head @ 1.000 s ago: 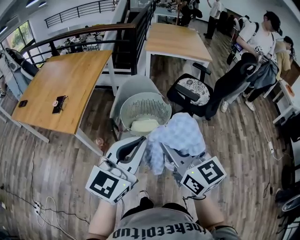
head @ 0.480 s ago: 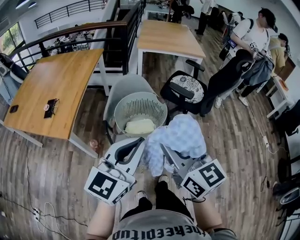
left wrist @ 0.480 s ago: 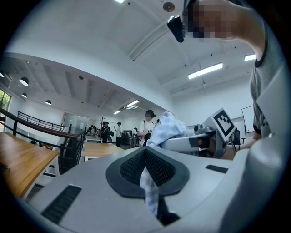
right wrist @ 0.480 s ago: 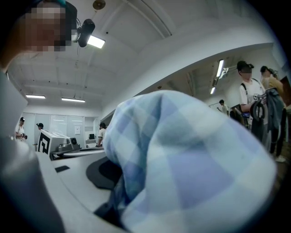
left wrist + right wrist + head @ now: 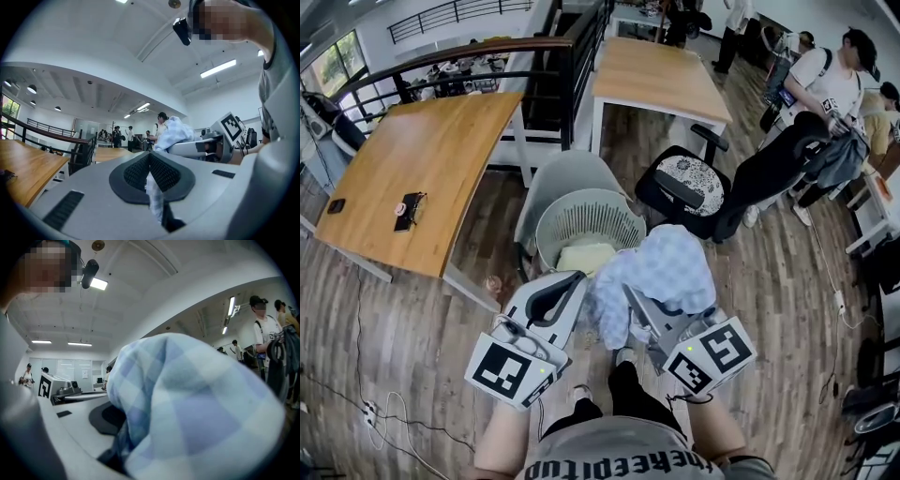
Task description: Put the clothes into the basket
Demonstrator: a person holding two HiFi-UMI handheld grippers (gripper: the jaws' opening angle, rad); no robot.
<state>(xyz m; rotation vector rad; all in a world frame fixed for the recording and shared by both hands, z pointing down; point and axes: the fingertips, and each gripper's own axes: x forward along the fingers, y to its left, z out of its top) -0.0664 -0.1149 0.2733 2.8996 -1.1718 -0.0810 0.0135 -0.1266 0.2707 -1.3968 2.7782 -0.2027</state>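
My left gripper (image 5: 575, 278) pinches an edge of the blue checked shirt (image 5: 666, 267); my right gripper (image 5: 630, 292) clamps its bulk. The basket (image 5: 546, 221) stands just beyond.

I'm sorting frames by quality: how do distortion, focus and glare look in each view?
Head view: fisheye bends the table edges; basket sharp. Left gripper view: dark rounded corners, the cloth strip in the jaws soft. Right gripper view: cloth fills the frame, blurred; ceiling lamp glares.
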